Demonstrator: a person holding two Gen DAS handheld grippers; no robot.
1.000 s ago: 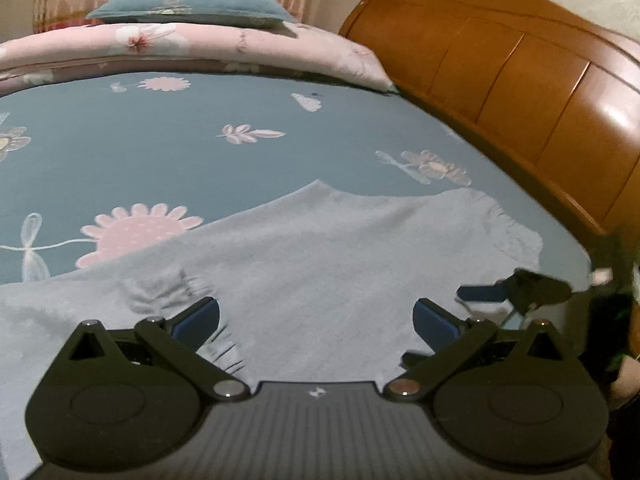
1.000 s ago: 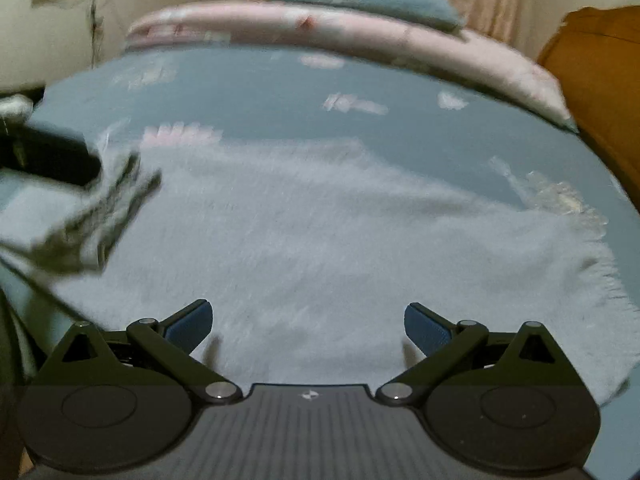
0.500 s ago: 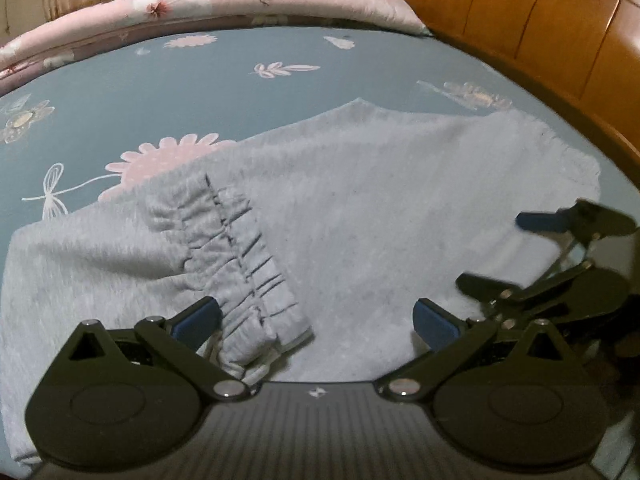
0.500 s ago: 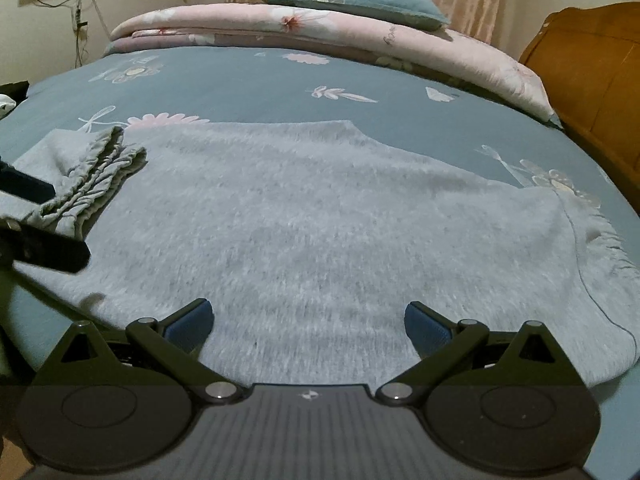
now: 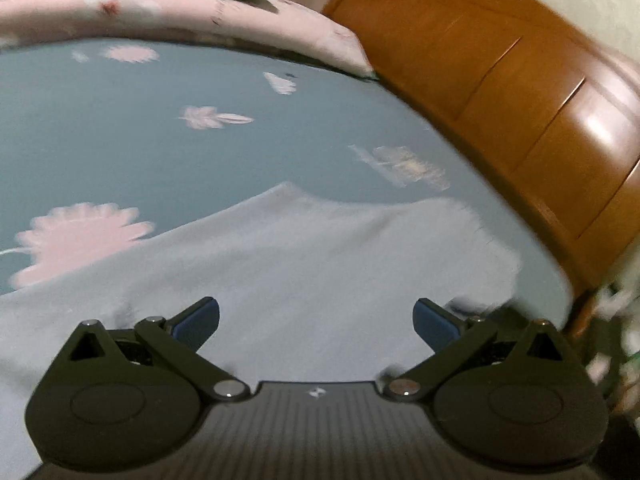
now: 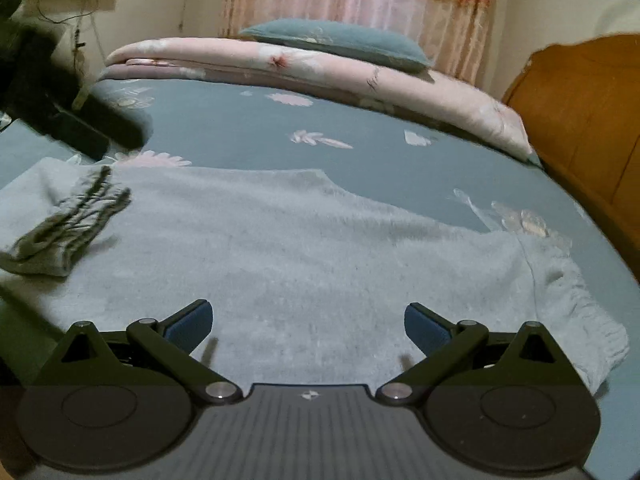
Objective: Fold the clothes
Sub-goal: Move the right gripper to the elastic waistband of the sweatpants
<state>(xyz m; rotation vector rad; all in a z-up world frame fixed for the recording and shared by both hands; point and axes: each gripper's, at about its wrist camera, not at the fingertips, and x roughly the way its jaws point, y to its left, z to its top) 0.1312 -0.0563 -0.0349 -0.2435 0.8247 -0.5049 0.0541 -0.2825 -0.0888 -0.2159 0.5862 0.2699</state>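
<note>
Over grey garment (image 6: pixel 304 240): left gripper (image 5: pixel 316 320), right gripper (image 6: pixel 306 322) both spread wide, seemingly hovering, empty.

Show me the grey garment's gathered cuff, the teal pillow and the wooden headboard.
Grey garment's gathered cuff (image 6: pixel 68 228): right wrist view, on its ribbed folds.
Teal pillow (image 6: pixel 340 38): right wrist view, on its top face.
Wooden headboard (image 5: pixel 520 92): left wrist view, on a front panel.

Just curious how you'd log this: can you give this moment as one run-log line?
step: folding | item: light grey knit garment flat on teal floral bedsheet | left gripper: open, empty | right gripper: open, empty
</note>
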